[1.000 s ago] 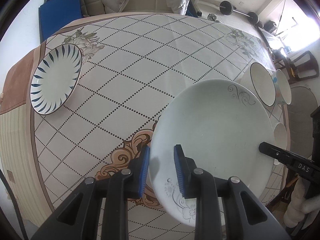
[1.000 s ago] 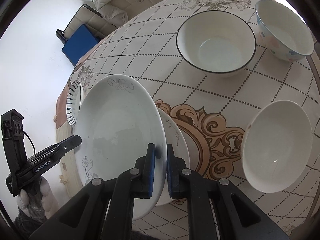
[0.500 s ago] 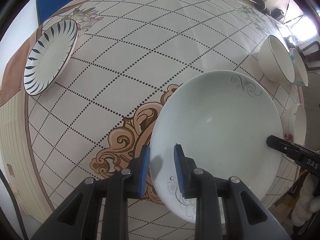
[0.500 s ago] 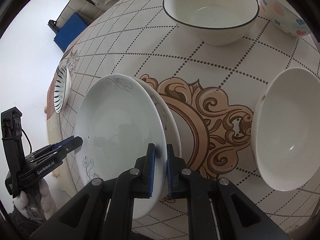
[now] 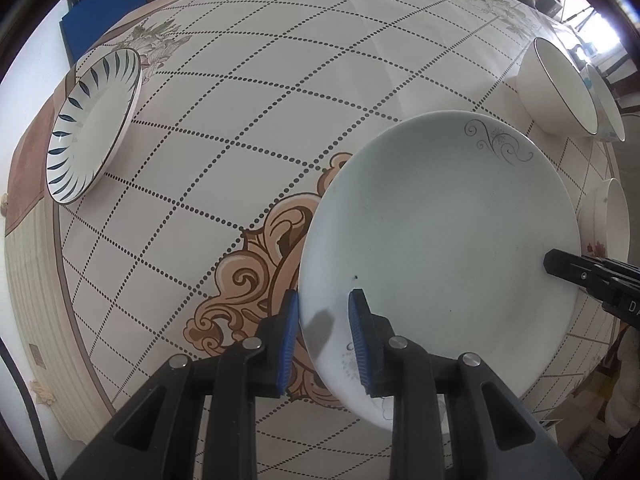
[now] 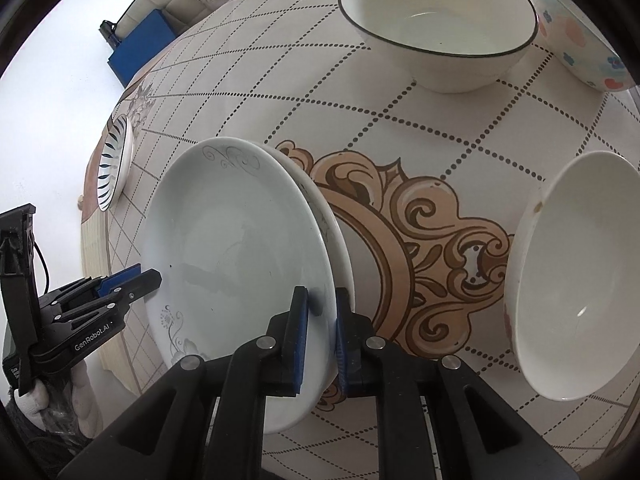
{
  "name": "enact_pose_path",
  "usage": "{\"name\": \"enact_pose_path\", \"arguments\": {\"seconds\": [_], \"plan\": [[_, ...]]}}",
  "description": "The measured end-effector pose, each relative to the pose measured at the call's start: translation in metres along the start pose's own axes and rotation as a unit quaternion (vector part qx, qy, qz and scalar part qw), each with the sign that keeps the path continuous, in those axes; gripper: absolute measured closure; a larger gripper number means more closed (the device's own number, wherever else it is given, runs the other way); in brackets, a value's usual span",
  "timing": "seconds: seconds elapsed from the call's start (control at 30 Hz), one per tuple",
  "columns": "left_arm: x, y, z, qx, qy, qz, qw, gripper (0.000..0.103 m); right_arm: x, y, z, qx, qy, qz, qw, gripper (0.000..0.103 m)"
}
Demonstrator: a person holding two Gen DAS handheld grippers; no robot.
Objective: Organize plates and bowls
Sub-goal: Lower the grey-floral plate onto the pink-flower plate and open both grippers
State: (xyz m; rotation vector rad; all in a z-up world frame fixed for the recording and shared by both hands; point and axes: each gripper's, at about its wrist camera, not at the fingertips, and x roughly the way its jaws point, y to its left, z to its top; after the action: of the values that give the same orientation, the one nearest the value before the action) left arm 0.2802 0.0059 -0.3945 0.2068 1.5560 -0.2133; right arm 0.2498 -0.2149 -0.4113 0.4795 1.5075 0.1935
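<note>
A round table point(image 5: 248, 128) under a diamond-dotted cloth is being used as the work surface. The large white plate point(image 5: 448, 240) is being held at opposite rims over a second plate point(image 6: 334, 232), seemingly resting on it, near the table's middle. The plain white bowl point(image 6: 576, 280) is sitting to the right, the black-rimmed bowl point(image 6: 440, 28) and flowered bowl point(image 6: 580, 40) farther back, the blue-striped plate point(image 5: 92, 124) well apart at the far left. The left gripper point(image 5: 323, 336) is shown narrow, with a visible gap between the plate rim and its right pad. The right gripper point(image 6: 321, 336) is being opened, rim still between its pads. Likely risk: uneven release letting the plate drop, clack or slide off the lower plate; glazed rims probably slippery. "GenRobot.AI" is being read on the left gripper; only "DA" is readable on the right gripper's body.
</note>
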Motion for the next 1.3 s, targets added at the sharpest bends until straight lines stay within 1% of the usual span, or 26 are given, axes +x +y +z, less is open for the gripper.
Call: {"name": "enact_pose_path", "arguments": {"seconds": [0.1,0.17,0.2,0.33,0.47,0.6,0.73,0.77,0.83,0.87,0.9,0.93,1.13,1.17,1.2,1.23,1.27,1.3], "plan": [[0.003,0.000,-0.003,-0.007,0.011,-0.003,0.9999,0.080,0.001,0.004,0.002,-0.004,0.012,-0.012,1.000,0.084],[0.004,0.001,-0.005,-0.010,0.013,-0.001,0.9999,0.080,0.003,0.009,0.004,-0.010,0.017,-0.022,1.000,0.083],[0.007,0.006,-0.005,-0.010,0.014,-0.002,0.9999,0.080,0.003,0.011,0.004,-0.009,0.021,-0.028,0.999,0.083],[0.009,0.008,-0.007,-0.014,0.016,-0.004,0.9998,0.080,0.007,0.017,0.008,0.008,0.052,-0.041,0.998,0.082],[0.008,0.013,-0.011,-0.019,0.012,-0.002,0.9998,0.080,0.009,0.020,0.009,0.013,0.056,-0.046,0.997,0.082],[0.007,0.022,-0.013,-0.022,0.009,0.001,0.9997,0.080,0.009,0.027,0.007,0.020,0.052,-0.073,0.996,0.084],[0.002,0.022,-0.007,-0.022,0.006,0.002,0.9997,0.080,0.006,0.029,0.008,0.030,0.053,-0.087,0.994,0.084],[0.002,0.022,-0.006,-0.021,0.007,0.001,0.9997,0.080,0.005,0.028,0.008,0.028,0.051,-0.098,0.993,0.084],[0.002,0.021,-0.003,-0.020,0.005,0.002,0.9998,0.080,0.006,0.028,0.009,0.017,0.048,-0.137,0.989,0.084],[0.002,0.021,-0.003,-0.020,0.005,0.000,0.9998,0.080,0.005,0.026,0.009,0.020,0.047,-0.130,0.990,0.084],[0.000,0.020,-0.001,-0.019,0.005,-0.002,0.9998,0.080,0.004,0.023,0.008,0.031,0.050,-0.106,0.993,0.084],[0.000,0.020,-0.001,-0.019,0.005,-0.001,0.9998,0.080,0.005,0.022,0.007,0.040,0.054,-0.095,0.993,0.084],[-0.001,0.016,0.000,-0.022,0.007,-0.008,0.9997,0.079,0.004,0.023,0.006,0.033,0.057,-0.096,0.993,0.083],[-0.001,0.016,0.000,-0.021,0.012,-0.006,0.9997,0.079,0.004,0.024,0.006,0.030,0.061,-0.099,0.993,0.076],[-0.003,0.015,-0.001,-0.023,0.014,-0.007,0.9996,0.079,0.005,0.027,0.004,0.027,0.064,-0.103,0.992,0.055],[-0.007,0.015,-0.001,-0.029,0.012,-0.014,0.9994,0.078,0.004,0.029,0.003,0.025,0.063,-0.108,0.992,0.039],[-0.010,0.015,-0.002,-0.033,0.007,-0.014,0.9994,0.077,0.003,0.033,0.000,0.020,0.057,-0.112,0.992,0.013],[-0.014,0.015,-0.004,-0.033,0.000,-0.011,0.9994,0.077,0.001,0.037,-0.003,0.011,0.049,-0.112,0.992,0.007]]}}
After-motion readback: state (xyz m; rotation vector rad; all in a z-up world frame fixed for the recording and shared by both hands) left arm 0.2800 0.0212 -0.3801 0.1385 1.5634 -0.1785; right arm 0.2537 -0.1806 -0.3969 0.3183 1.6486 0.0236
